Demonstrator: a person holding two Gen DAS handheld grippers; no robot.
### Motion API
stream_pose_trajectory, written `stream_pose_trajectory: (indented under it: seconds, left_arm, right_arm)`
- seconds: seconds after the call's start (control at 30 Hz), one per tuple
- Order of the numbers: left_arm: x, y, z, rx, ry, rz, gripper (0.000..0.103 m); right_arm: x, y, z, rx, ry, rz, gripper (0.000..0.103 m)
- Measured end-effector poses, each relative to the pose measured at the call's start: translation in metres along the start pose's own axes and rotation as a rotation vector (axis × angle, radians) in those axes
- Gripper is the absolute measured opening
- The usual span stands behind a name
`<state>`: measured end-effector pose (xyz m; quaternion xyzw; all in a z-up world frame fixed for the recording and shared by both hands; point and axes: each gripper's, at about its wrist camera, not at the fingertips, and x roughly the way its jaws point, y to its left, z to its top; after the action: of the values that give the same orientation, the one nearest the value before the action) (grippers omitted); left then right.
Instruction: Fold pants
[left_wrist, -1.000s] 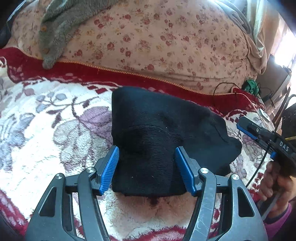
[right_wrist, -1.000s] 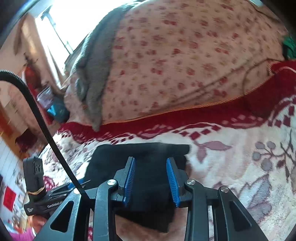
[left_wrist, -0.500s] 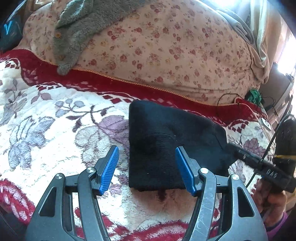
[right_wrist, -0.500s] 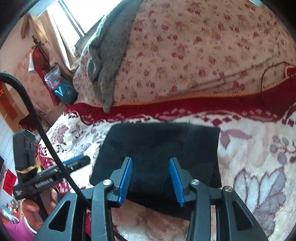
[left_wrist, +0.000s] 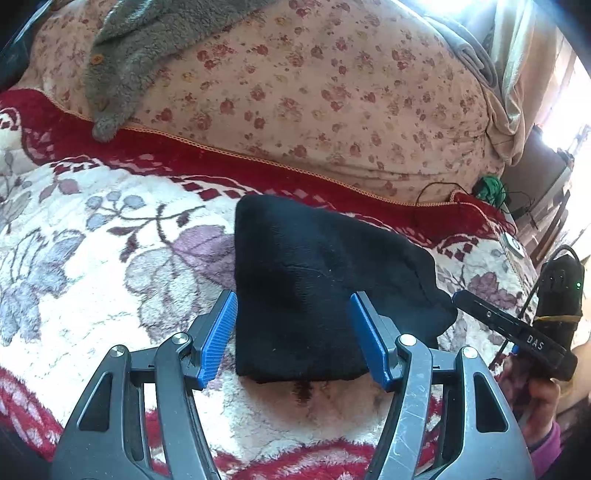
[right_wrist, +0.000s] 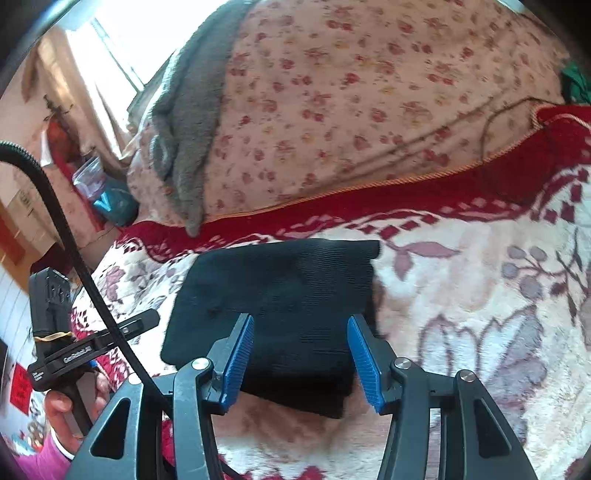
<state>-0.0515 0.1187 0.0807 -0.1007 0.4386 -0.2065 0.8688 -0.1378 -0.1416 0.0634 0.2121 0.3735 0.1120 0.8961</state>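
The black pants (left_wrist: 314, 288) lie folded into a compact rectangle on the floral blanket (left_wrist: 92, 258). My left gripper (left_wrist: 293, 332) hovers over their near edge, open, its blue pads on either side of the cloth without pressing it. In the right wrist view the same folded pants (right_wrist: 280, 295) lie flat, and my right gripper (right_wrist: 301, 358) stands over their near end. Its jaws are opening, with the cloth below and between the pads but not gripped. Each gripper shows in the other's view: the right gripper (left_wrist: 465, 299) by the pants' right corner, the left gripper (right_wrist: 151, 317) by their left edge.
A big floral quilt bundle (left_wrist: 314, 92) rises behind the pants, with a grey fleece garment (left_wrist: 129, 55) draped over it. A black cable and a green object (left_wrist: 487, 188) lie at the blanket's far right. A person's hand (left_wrist: 535, 406) holds the right gripper's handle. Room clutter (right_wrist: 107, 199) sits beyond the bed.
The right gripper's jaws have spread wider above the folded pants. The left view swayed sideways and came back, with its jaws at the same width. The pants lie where they were.
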Motion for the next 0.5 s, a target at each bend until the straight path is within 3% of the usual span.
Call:
stream_pose_trajectory:
  seconds: [0.2,0.33,0.4,0.47,0.5]
  left_arm:
    - [0.023,-0.007,0.008,0.036,0.035,-0.020,0.063]
    - [0.043,0.004,0.008,0.024,0.083,0.003,0.063]
    - [0.050,0.012,0.006,0.005,0.107,-0.025,0.065]
    - [0.055,0.020,0.005,-0.024,0.110,-0.037,0.079]
    - [0.057,0.024,0.005,-0.034,0.111,-0.048,0.080]
  right_arm:
    - [0.015,-0.020,0.003,0.081,0.033,0.038,0.059]
    - [0.029,-0.030,0.004,0.116,0.061,0.058,0.060]
    - [0.037,-0.035,0.004,0.138,0.077,0.091,0.063]
    - [0.047,-0.039,0.003,0.169,0.099,0.130,0.066]
    - [0.054,-0.042,0.002,0.188,0.121,0.153,0.066]
